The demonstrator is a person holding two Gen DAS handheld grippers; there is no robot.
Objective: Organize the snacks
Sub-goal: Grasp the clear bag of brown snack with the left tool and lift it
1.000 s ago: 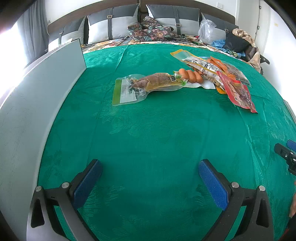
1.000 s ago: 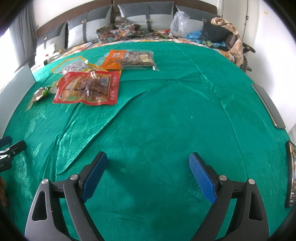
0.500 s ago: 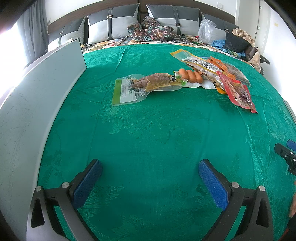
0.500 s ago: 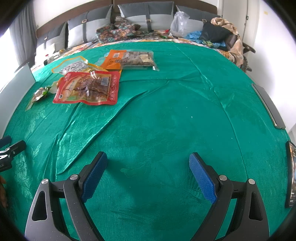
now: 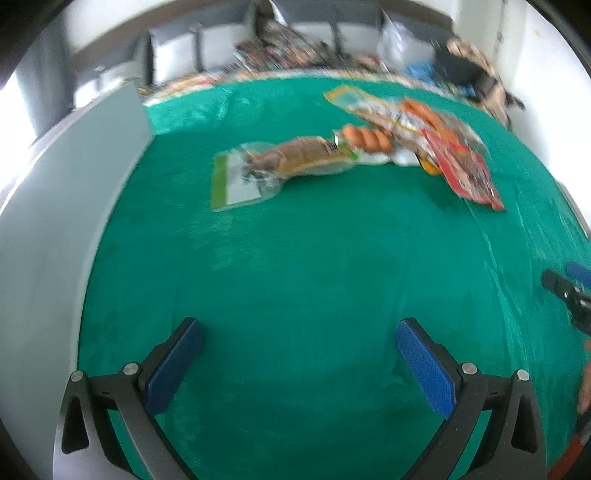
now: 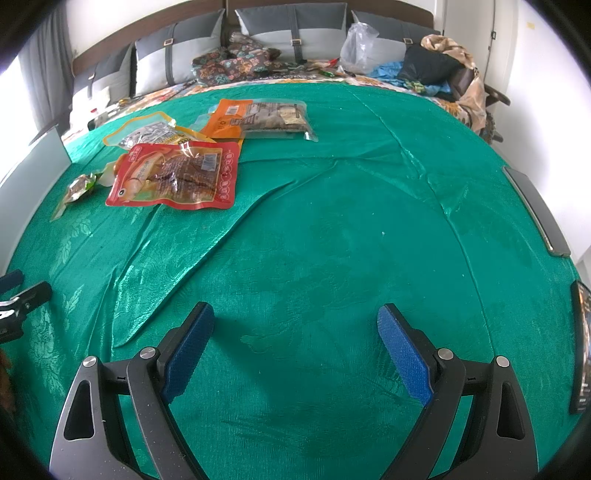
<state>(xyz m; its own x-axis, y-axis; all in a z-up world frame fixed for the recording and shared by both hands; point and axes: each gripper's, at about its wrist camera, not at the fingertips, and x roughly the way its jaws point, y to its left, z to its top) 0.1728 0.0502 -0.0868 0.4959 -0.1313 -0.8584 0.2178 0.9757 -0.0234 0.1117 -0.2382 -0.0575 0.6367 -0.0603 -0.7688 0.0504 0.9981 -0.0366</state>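
Note:
Several snack packs lie on a green cloth. A clear pack with a green strip holding brown meat is nearest my left gripper, which hangs open and empty well short of it. Beside that pack lie orange sausages, a yellow-edged pack and a red pack. In the right wrist view the red pack sits at upper left, with an orange pack and the yellow-edged pack behind it. My right gripper is open over bare cloth.
A grey panel stands along the left edge of the cloth. Pillows, a plastic bag and clothes crowd the far end. A dark flat bar lies at the right edge. The cloth has raised folds.
The left wrist view has turned blurred and the snacks have shifted slightly in it, so the left gripper is moving. The right gripper's view is unchanged.

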